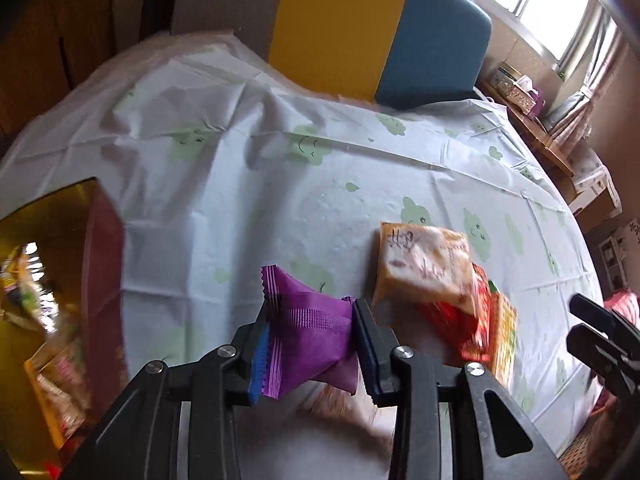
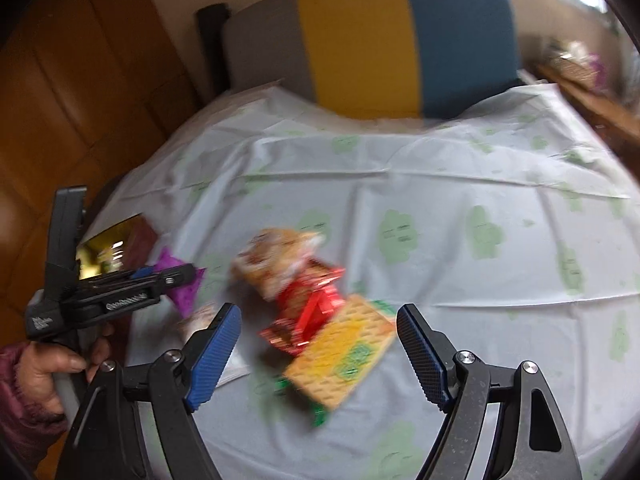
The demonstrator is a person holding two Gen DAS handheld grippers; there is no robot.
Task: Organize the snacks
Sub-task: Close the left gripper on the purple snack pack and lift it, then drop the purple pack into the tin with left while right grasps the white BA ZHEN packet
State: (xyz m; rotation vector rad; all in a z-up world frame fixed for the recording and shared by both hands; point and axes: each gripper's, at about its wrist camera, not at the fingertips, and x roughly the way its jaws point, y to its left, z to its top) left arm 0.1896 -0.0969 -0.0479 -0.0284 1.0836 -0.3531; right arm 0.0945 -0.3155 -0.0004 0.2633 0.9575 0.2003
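My left gripper (image 1: 312,320) is shut on a purple snack packet (image 1: 312,328) and holds it above the table. It also shows in the right wrist view (image 2: 176,274), with the purple packet (image 2: 186,292) in it. A red box with a gold inside (image 1: 60,280) holding several snacks sits at the left; it also shows in the right wrist view (image 2: 116,248). A pile of snacks lies mid-table: an orange packet (image 1: 424,264), a red packet (image 2: 312,304) and a yellow cracker packet (image 2: 344,356). My right gripper (image 2: 320,340) is open, just above the yellow packet.
The round table has a white cloth with green cloud prints (image 1: 280,168). A chair with a grey, yellow and blue back (image 1: 360,28) stands at the far side. A wooden shelf with boxes (image 1: 528,100) is by the window on the right.
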